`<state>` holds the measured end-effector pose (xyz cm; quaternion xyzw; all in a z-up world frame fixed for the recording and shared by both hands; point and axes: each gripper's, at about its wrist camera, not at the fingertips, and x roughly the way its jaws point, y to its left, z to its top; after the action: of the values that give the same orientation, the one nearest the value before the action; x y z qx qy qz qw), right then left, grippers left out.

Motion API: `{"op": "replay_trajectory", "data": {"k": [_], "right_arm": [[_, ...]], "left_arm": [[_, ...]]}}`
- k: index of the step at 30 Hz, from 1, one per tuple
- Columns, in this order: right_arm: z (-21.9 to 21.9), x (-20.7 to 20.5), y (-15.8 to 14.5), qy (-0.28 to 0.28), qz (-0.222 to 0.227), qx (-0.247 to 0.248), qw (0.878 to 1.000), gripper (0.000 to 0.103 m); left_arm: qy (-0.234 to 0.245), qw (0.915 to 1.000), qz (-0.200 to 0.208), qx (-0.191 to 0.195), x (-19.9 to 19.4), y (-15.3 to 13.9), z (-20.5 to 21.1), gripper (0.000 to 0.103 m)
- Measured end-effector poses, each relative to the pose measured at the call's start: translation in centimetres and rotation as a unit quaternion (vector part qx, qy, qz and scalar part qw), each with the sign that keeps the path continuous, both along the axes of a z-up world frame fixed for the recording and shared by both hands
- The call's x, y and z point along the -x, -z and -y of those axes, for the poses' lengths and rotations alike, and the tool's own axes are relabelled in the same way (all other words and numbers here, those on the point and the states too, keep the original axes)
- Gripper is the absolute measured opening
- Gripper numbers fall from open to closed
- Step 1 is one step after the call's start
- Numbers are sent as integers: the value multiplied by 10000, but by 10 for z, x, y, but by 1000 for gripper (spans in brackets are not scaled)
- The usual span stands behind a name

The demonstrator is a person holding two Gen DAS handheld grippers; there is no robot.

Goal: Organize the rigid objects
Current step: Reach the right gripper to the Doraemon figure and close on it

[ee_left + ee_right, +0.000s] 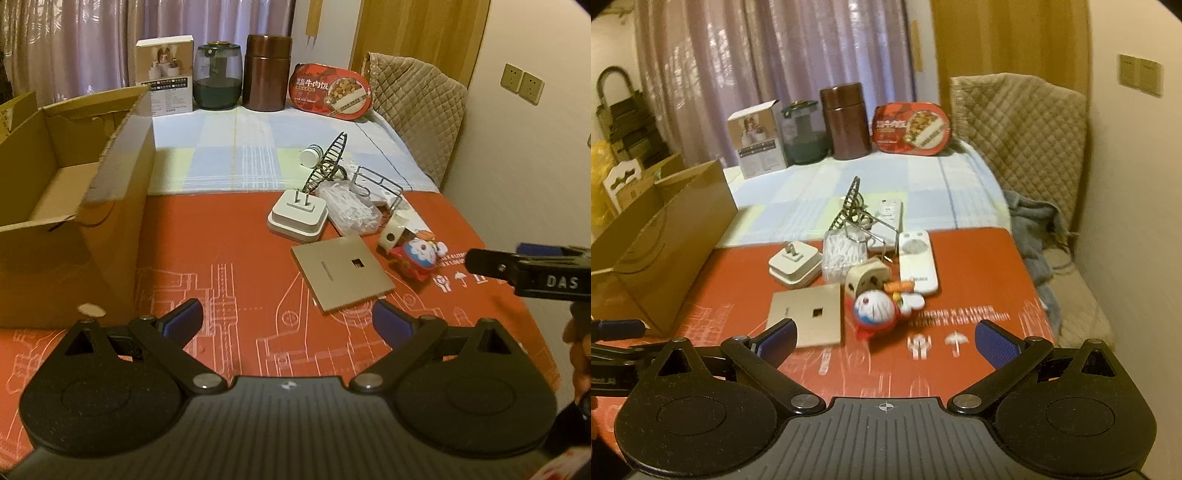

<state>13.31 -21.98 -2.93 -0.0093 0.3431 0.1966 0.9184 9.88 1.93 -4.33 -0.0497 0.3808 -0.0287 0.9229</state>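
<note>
Spread fingers (288, 325); cardboard box (74, 206) (nothing visible inside)

Left wrist view: low over the red surface (221, 236), facing the far curtain; cardboard box (74, 206) close on its left.
Right wrist view: low as well, further right, same heading, slightly blurred.
Shared: gold plate (341, 275) (809, 314), white plug (298, 216) (794, 264), cartoon toy (415, 258) (875, 310), the far jars.

Red mat (221, 240) free btwn box (110, 221) & clutter (332, 214), seemingly.
</note>
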Motion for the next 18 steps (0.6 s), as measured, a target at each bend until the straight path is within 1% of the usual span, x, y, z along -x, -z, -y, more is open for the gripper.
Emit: {"op": "replay_trajectory", "data": {"k": [3, 6, 10, 12, 14, 16, 18], "right_arm": [[-5, -22, 12, -325, 48, 87, 9994, 100], [-8, -40, 22, -560, -36, -11, 9984, 100], [-14, -60, 35, -951, -89, 117, 9954, 95], [-16, -72, 43, -991, -204, 196, 9947, 93], [-16, -81, 50, -991, -360, 128, 9943, 89], [-16, -87, 56, -1012, -503, 59, 9936, 87], [-19, -90, 61, -1047, -587, 107, 9927, 82]], "left_arm": [[110, 9999, -70, 83, -15, 9, 1, 96], [151, 9998, -39, 100, -29, 17, 3, 96], [148, 9999, 16, 76, -43, 26, 1, 96], [157, 9999, -3, 59, -49, 30, 0, 96], [146, 9999, -37, 72, -52, 35, -2, 96], [144, 9998, -89, 146, -55, 39, -5, 96], [142, 9996, -145, 197, -57, 43, -6, 96]]}}
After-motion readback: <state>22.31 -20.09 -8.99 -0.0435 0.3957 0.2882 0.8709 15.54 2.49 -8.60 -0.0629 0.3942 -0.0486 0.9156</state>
